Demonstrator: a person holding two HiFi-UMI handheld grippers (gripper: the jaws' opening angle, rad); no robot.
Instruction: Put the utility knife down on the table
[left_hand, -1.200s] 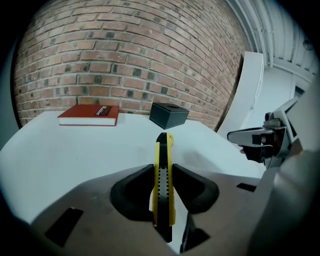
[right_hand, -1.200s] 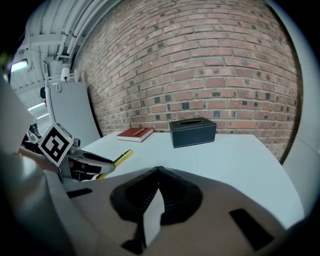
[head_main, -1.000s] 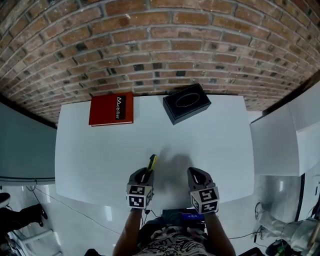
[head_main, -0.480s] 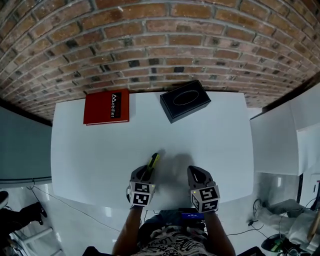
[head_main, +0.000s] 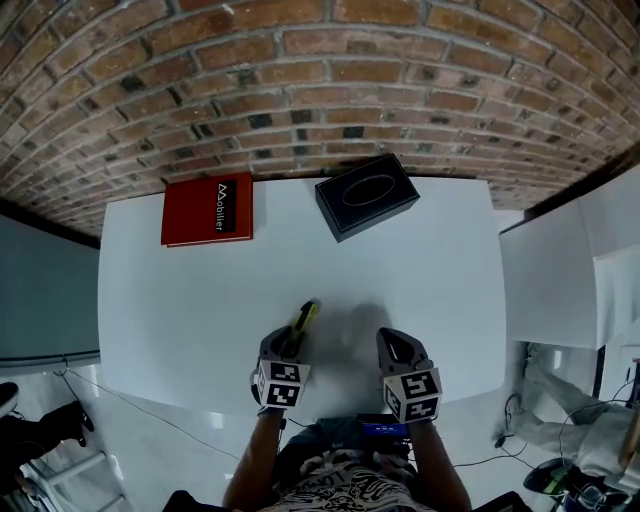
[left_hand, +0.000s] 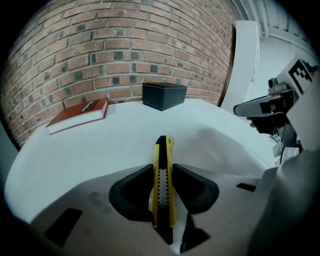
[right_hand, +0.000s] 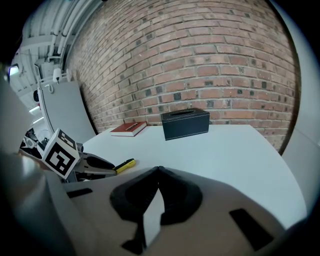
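Left gripper clamps the knife near the table's 6 o'clock edge, tip toward 1 o'clock; right gripper closed on nothing; best lowered flat until it rests, then jaws parted slowly.

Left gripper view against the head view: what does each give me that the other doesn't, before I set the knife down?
Left gripper view only: the left tongs are shut on the yellow utility knife, pads pressing both its sides, its front end sticking out past them.

Head view only: the whole white table outline, both tongs near its front edge, and the person's forearms.

Both: the knife, right tongs, red book, black box and brick wall.
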